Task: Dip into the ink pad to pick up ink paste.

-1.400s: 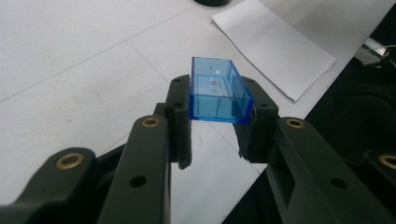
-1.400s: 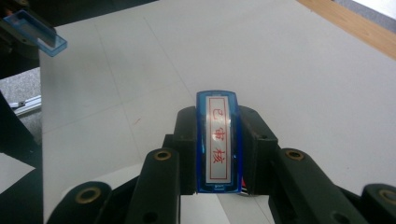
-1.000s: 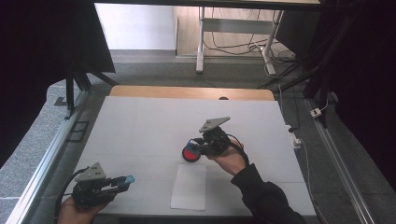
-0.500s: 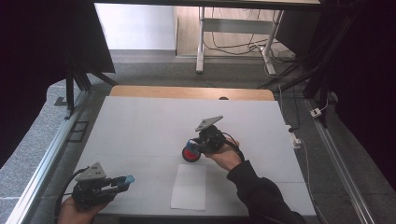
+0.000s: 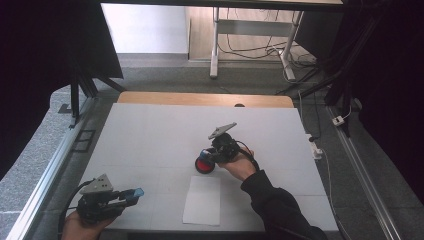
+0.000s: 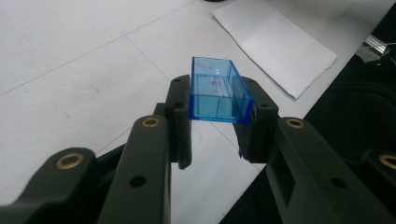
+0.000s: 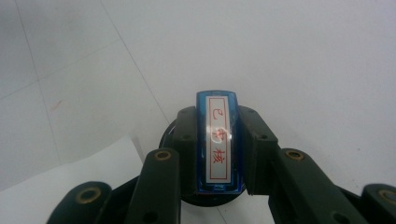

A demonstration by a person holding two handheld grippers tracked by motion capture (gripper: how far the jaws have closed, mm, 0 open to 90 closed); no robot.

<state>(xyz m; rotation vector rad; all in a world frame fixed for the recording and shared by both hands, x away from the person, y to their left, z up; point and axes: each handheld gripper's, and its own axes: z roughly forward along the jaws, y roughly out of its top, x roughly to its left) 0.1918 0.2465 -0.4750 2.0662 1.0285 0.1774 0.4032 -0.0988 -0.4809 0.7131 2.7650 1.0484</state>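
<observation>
My left gripper (image 6: 217,116) is shut on a clear blue rectangular cap (image 6: 217,91), open side up, near the table's front left corner; in the high view the left gripper (image 5: 122,197) holds the blue cap (image 5: 135,192) out to the right. My right gripper (image 7: 217,123) is shut on a blue stamp (image 7: 218,156) with a white label of red characters. The stamp stands right over a round black ink pad (image 7: 169,135). From above, the right gripper (image 5: 211,156) tilts down onto the red-centred ink pad (image 5: 202,166) at mid table.
A white sheet of paper (image 5: 202,200) lies just in front of the ink pad, between the two hands; it also appears as paper (image 6: 275,42) and paper (image 7: 70,179). The white table (image 5: 150,132) ends in a wooden strip at the back and metal rails at both sides.
My right gripper has sunk a little with the stamp, down onto the ink pad, and its top plate has tipped. The left gripper and its blue cap have stayed put.
</observation>
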